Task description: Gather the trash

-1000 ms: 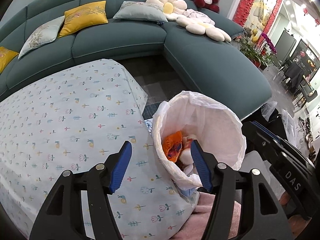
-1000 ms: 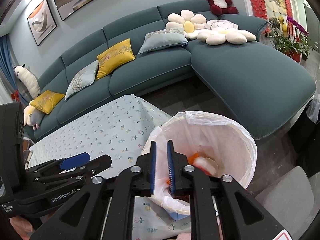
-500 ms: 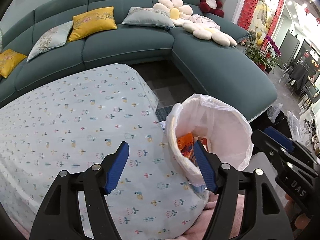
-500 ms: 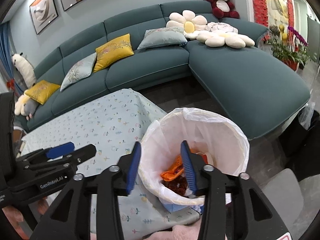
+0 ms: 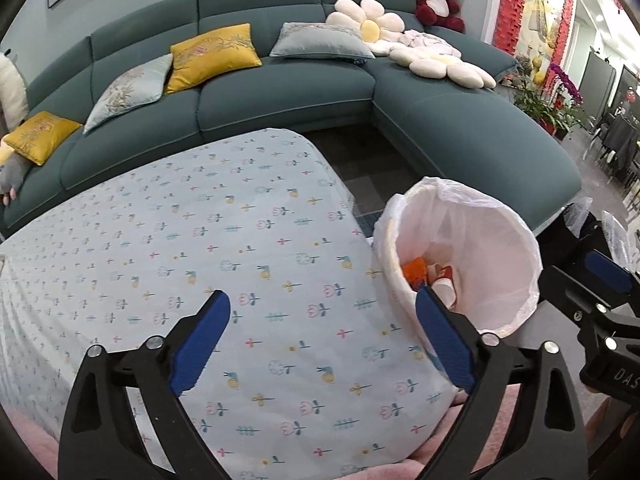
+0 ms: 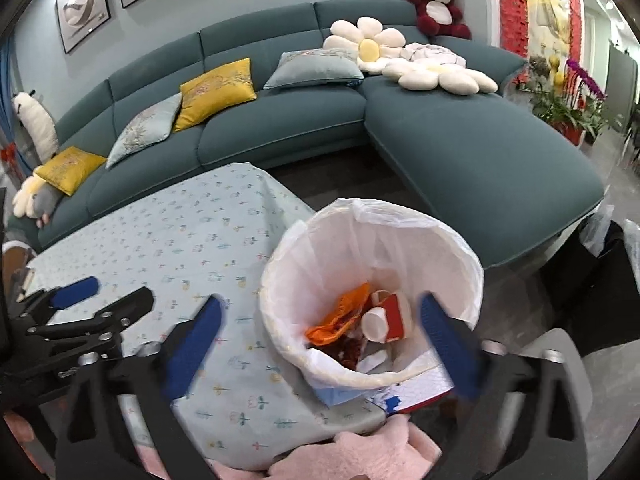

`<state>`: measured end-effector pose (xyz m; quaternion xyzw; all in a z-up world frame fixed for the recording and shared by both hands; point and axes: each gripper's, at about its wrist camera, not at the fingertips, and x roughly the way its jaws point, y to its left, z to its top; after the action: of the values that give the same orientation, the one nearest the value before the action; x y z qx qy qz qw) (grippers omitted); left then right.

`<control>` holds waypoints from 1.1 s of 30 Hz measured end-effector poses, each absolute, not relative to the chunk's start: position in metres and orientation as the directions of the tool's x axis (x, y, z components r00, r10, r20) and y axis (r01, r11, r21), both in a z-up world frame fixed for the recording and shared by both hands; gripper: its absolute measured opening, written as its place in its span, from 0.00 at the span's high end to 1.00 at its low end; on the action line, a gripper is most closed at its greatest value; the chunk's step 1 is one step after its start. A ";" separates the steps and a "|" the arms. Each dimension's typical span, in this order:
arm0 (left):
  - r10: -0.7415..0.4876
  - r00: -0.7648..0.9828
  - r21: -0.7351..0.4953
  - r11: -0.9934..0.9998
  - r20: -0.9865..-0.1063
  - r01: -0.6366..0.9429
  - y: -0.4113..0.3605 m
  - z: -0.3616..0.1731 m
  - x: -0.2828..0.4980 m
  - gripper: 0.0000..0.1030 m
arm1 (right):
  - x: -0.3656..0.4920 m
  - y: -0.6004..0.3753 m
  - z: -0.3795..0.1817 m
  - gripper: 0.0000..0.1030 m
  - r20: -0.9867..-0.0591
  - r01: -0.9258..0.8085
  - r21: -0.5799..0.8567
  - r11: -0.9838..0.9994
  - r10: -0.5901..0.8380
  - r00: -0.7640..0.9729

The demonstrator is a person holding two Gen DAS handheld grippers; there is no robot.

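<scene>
Both tools are spreading wide and nothing sits between their pads. The left tool hangs over the near part of the tabletop, released, its right pad lined up against the rim of the bin. The right tool is released too, its blurred fingers straddling the bin from above. The bin stands just off the tabletop's right edge, bag-lined. The trash lies at its bottom: orange wrapper, red-and-white cup, white scraps. Behind it all, a sofa.
</scene>
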<state>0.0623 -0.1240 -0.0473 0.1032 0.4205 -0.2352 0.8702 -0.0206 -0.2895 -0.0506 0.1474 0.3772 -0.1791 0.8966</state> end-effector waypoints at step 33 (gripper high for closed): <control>-0.234 0.579 0.039 0.907 -0.781 0.420 -0.108 -0.068 0.055 0.09 | -0.020 -0.272 -0.080 0.07 -0.753 0.461 -0.024 0.887 -0.319 0.575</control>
<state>0.0549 -0.1085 -0.0683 0.1104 0.4196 -0.1854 0.8817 -0.0204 -0.2723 -0.0795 0.0875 0.4046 -0.2209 0.8831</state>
